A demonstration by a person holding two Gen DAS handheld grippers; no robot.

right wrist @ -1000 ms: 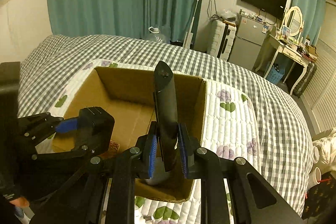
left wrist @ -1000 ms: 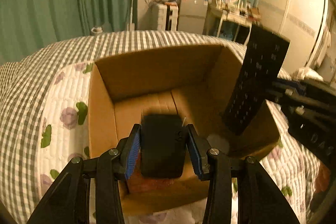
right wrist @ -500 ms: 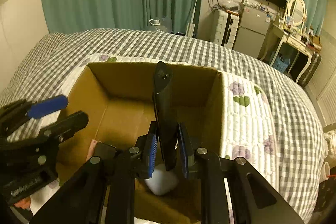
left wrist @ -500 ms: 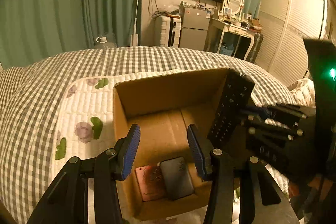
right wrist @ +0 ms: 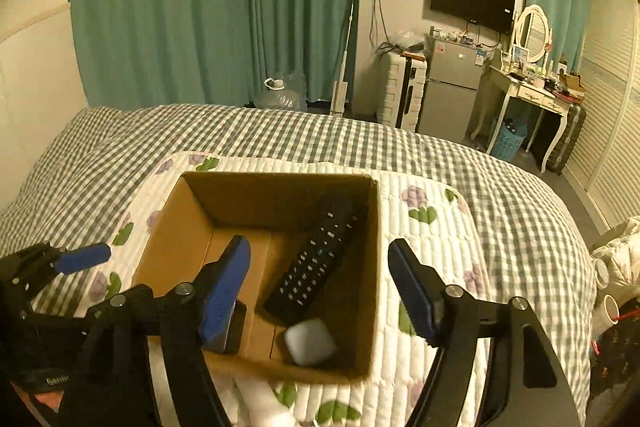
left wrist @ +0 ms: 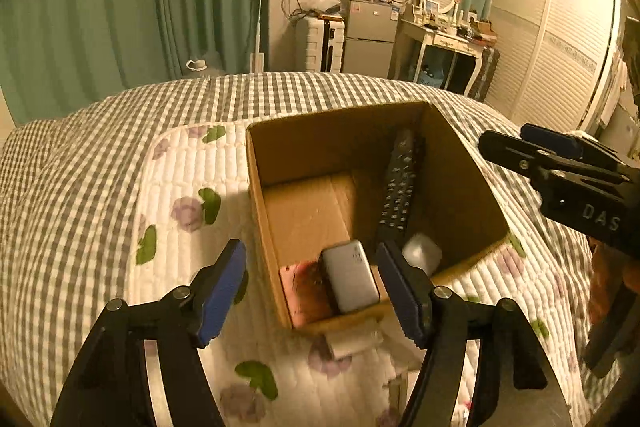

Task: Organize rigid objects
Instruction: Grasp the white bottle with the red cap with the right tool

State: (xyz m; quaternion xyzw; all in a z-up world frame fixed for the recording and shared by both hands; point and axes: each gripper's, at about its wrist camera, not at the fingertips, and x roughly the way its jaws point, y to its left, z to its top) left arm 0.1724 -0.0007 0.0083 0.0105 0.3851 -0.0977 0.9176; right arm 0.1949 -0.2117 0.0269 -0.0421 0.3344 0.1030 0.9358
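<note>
Left wrist view: the left gripper (left wrist: 310,291) hangs above the near rim of the cardboard box (left wrist: 256,187), its blue-padded jaws spread wide with nothing between them. The box sits on a white floral quilt (left wrist: 180,195) laid over a checked bedspread (left wrist: 72,163). Four things lie in the box. One black remote control (left wrist: 398,187) leans along the box's right wall, its long axis running from the near floor up toward the far right corner, button face toward the camera. One grey flat device (left wrist: 350,277) lies at the near wall, long axis pointing roughly away from the camera, just beside one pink item (left wrist: 300,293) on its left. One white rounded case (left wrist: 422,253) rests in the near right corner, at the remote's lower end. The right gripper (left wrist: 560,155) shows to the right of the box.

Right wrist view: the right gripper (right wrist: 320,279) is held over the box (right wrist: 168,239), jaws wide apart and empty. The remote (right wrist: 316,263) slants from near centre up toward the far right corner. The white case (right wrist: 310,341) lies at its near end. A dark device (right wrist: 234,331) lies partly hidden behind the left pad. The left gripper (right wrist: 76,261) sits left of the box.
</note>
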